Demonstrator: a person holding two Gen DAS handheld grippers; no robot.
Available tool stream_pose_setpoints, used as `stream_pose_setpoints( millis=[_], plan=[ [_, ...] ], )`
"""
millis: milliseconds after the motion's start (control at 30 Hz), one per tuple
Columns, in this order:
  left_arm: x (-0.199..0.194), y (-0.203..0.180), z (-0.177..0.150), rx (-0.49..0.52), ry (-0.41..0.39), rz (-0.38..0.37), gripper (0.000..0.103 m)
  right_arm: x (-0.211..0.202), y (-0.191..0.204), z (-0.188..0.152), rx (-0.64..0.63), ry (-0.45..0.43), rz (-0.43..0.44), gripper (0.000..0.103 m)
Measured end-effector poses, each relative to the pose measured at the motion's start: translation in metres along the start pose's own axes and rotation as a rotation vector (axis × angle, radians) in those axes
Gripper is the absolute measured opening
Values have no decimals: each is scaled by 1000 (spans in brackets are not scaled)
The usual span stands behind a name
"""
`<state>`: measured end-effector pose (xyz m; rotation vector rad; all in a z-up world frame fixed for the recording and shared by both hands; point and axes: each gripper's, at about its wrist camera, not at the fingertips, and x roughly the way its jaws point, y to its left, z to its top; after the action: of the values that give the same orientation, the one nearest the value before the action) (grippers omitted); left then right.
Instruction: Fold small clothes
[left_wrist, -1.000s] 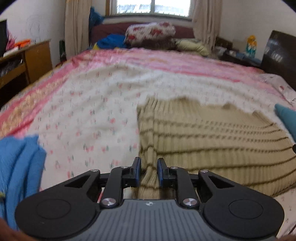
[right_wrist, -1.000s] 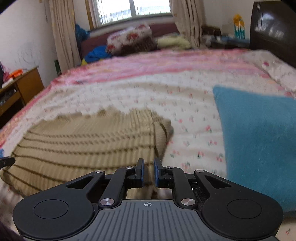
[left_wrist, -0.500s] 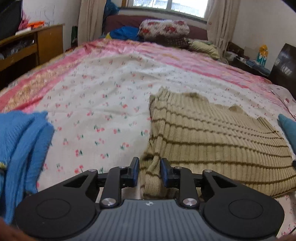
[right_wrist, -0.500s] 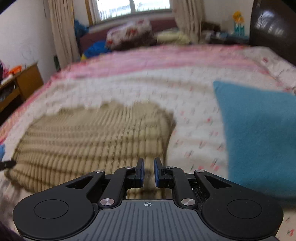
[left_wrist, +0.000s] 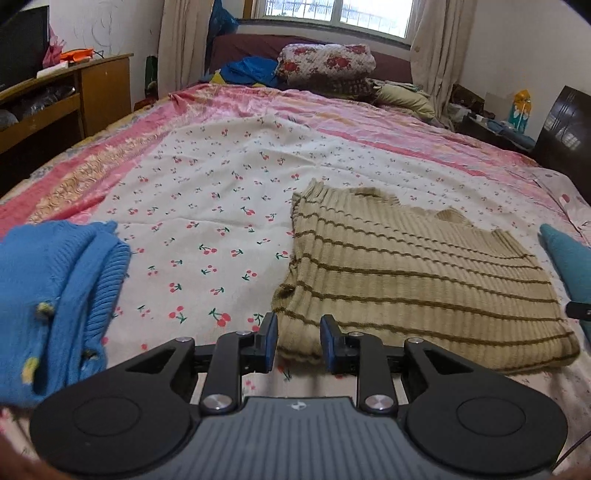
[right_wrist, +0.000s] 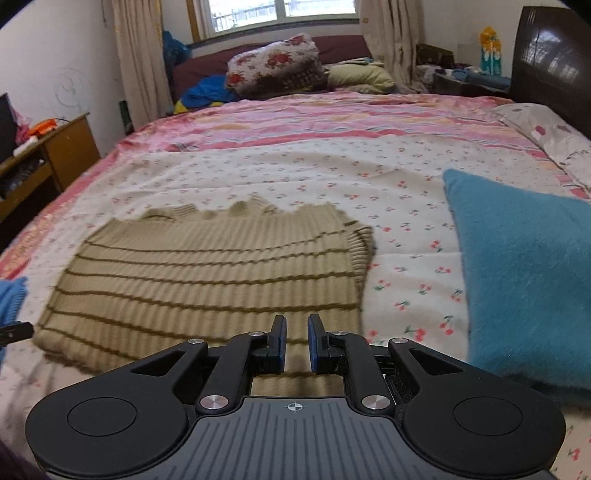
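striped sweater (left_wrist: 417, 280) flat on bed | L gripper (left_wrist: 298, 341) fingers apart astride near corner | R gripper (right_wrist: 296, 341) fingers apart over near edge

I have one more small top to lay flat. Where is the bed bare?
Bare cherry-print sheet lies between the blue knit and the striped sweater, and beyond the sweater toward the pink quilt. The strip between sweater and teal cushion is narrower.

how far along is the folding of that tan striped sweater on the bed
Done: the tan striped sweater lies on the bed as a flat rectangle, apparently folded at least once. In hand: nothing; the left tongs and right tongs are open at its near edge. Left: probably another fold, and maybe the blue knit and teal garment beside it.
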<state>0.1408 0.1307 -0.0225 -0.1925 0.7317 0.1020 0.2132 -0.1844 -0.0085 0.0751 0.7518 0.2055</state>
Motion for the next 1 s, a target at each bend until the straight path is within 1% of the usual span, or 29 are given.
stream_pose_setpoints(
  millis=[100,233,367,433,533,633,700,767,800,833,933,1000],
  plan=[
    [-11,-4,-1,2,-9,-9,34,-9,9,-2,-4,-9,45,14],
    [-5,-5,2,1,-12,-24,35,-9,23,-3,-12,-2,73,15],
    [13,6,3,-72,-8,-50,35,7,47,5,-48,25,84,16],
    [21,13,-2,-115,-10,-73,37,16,63,12,-64,38,106,16],
    [31,22,-11,-182,-15,-121,43,33,92,29,-105,54,132,18],
    [38,24,-17,-192,-23,-124,43,50,124,46,-139,64,159,19],
    [39,29,-18,-206,-32,-140,43,61,148,57,-171,65,183,20],
    [39,34,-16,-198,-35,-139,44,72,171,66,-199,71,208,25],
    [40,37,-16,-194,-38,-136,44,78,181,70,-207,77,221,29],
    [41,40,-16,-200,-38,-136,44,85,190,72,-214,85,232,30],
    [45,50,-17,-234,-19,-176,45,105,218,77,-239,107,242,30],
    [48,51,-19,-231,-13,-187,45,117,233,77,-253,131,246,31]
  ],
)
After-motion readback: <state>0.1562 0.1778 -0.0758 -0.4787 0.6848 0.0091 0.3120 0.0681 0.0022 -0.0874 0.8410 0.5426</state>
